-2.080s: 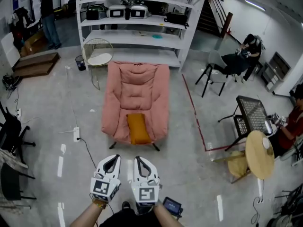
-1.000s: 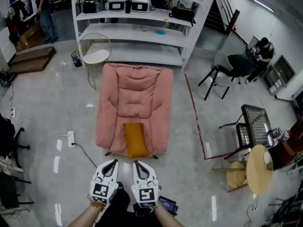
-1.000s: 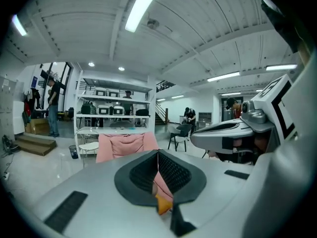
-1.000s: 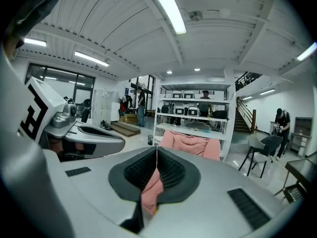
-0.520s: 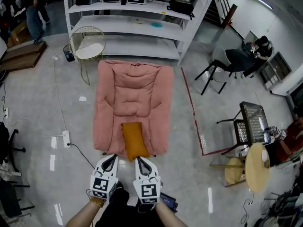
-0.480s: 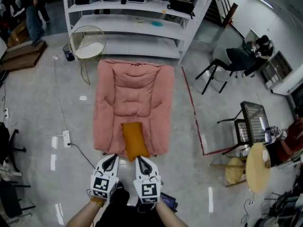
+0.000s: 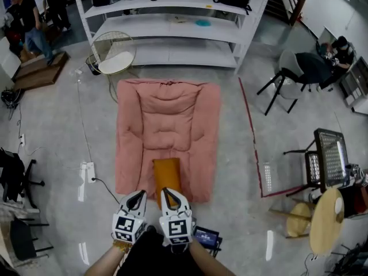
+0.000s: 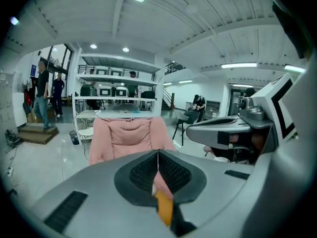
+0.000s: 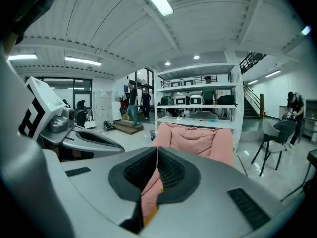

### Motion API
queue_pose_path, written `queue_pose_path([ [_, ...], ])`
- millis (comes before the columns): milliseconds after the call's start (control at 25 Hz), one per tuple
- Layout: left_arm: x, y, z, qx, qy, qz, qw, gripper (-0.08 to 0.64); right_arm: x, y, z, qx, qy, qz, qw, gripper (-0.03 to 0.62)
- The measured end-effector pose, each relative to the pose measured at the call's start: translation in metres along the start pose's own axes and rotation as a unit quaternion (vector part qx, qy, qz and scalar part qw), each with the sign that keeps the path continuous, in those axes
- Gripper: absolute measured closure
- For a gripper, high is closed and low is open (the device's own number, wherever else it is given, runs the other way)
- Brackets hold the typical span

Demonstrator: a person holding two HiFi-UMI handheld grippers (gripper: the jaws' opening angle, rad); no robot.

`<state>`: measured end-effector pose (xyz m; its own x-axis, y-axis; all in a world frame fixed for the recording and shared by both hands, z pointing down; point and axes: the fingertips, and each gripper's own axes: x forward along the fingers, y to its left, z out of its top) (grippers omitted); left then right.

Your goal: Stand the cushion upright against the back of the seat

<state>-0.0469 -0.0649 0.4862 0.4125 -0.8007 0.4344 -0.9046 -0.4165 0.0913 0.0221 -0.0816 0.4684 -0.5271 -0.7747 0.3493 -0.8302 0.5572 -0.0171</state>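
An orange cushion (image 7: 166, 176) lies flat at the front edge of the pink padded seat (image 7: 168, 131), lengthwise toward me. The seat's back (image 8: 125, 132) rises at the far end, also visible in the right gripper view (image 9: 198, 139). My left gripper (image 7: 138, 195) and right gripper (image 7: 167, 192) hang side by side just in front of the cushion's near end, both shut with nothing between the jaws. A sliver of the cushion (image 8: 164, 208) shows through the shut left jaws.
White shelving (image 7: 172, 16) with appliances stands behind the seat. A round wire chair (image 7: 113, 53) sits at its back left. A red floor line (image 7: 253, 137), black chairs (image 7: 299, 73) and a round wooden table (image 7: 326, 220) lie right. A power strip and cable (image 7: 89, 172) lie left.
I have walked closer to the seat; it and the cushion now fill more of the view. Both grippers moved forward and lower, reaching the cushion's near end. Jaws stayed shut.
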Motion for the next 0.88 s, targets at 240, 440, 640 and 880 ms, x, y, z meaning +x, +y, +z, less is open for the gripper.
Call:
queue_pose_path([
  [240,0.064,0.014,-0.015,-0.027,0.028,0.018,0.9991,0.546,0.053,-0.043,-0.038,0.015,0.041,0.033,0.999,0.575],
  [440,0.113,0.047,-0.058,-0.052,0.064,0.001,0.9966,0.545,0.101,-0.060,-0.082,0.038,0.084,0.030,0.995,0.575],
  [640,0.161,0.069,-0.119,-0.124,0.114,-0.033,0.9852,0.545,0.147,-0.078,-0.133,0.058,0.129,0.016,0.990,0.575],
  [880,0.228,0.088,-0.205,-0.183,0.160,-0.047,0.9687,0.540,0.204,-0.084,-0.224,0.095,0.190,0.038,0.976,0.572],
])
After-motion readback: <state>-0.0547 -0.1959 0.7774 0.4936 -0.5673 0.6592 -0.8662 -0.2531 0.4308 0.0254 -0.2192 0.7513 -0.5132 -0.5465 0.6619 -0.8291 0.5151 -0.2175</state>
